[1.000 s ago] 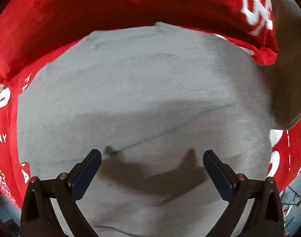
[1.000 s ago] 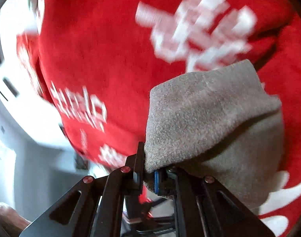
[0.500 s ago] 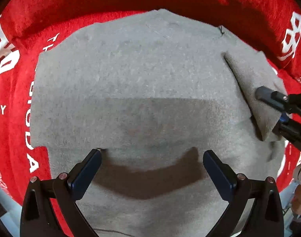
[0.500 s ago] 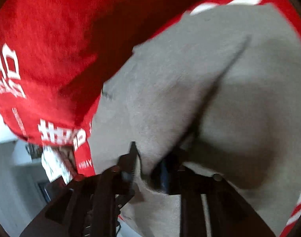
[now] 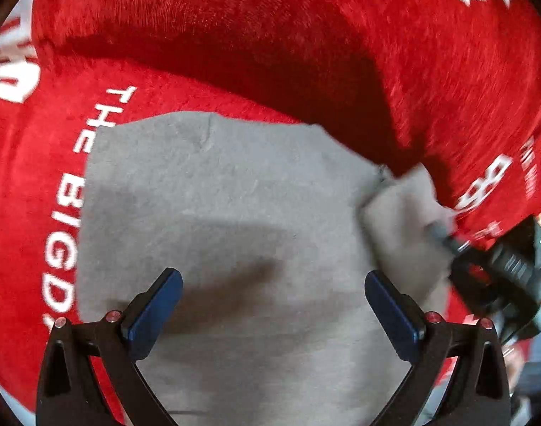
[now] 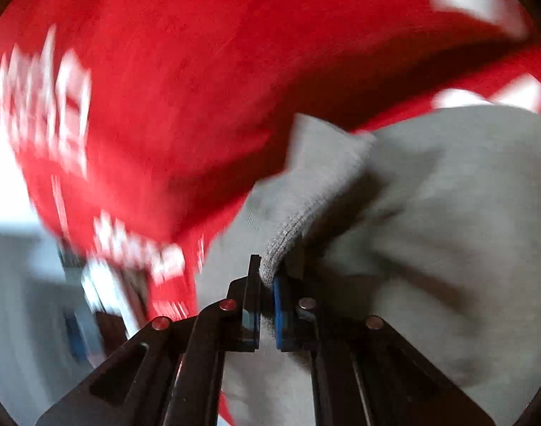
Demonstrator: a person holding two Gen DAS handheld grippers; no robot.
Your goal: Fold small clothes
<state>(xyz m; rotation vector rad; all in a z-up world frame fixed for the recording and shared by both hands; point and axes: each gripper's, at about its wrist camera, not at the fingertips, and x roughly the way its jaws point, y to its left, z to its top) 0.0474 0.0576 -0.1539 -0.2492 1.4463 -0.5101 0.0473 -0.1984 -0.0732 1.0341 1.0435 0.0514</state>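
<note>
A small grey knit garment (image 5: 217,206) lies spread flat on a red cloth with white lettering (image 5: 235,28). My left gripper (image 5: 270,301) hovers over its near part, jaws wide apart with nothing between them. At the garment's right edge a flap (image 5: 401,227) is lifted and folded inward. My right gripper (image 6: 266,294) is shut on the ribbed edge of that flap (image 6: 305,209), and it also shows as the right gripper (image 5: 444,236) at the right of the left wrist view. The rest of the grey garment (image 6: 447,230) lies to the right of those jaws.
The red cloth (image 6: 181,71) rises in a thick fold behind the garment, casting a dark shadow on it. Past the cloth's edge at the left of the right wrist view is a blurred pale floor (image 6: 18,301). A person's hand (image 5: 518,355) holds the right gripper.
The left gripper has slid back and left over the garment, so more red cloth shows. The right gripper let the grey edge go briefly, then shut on the flap again, carrying it inward.
</note>
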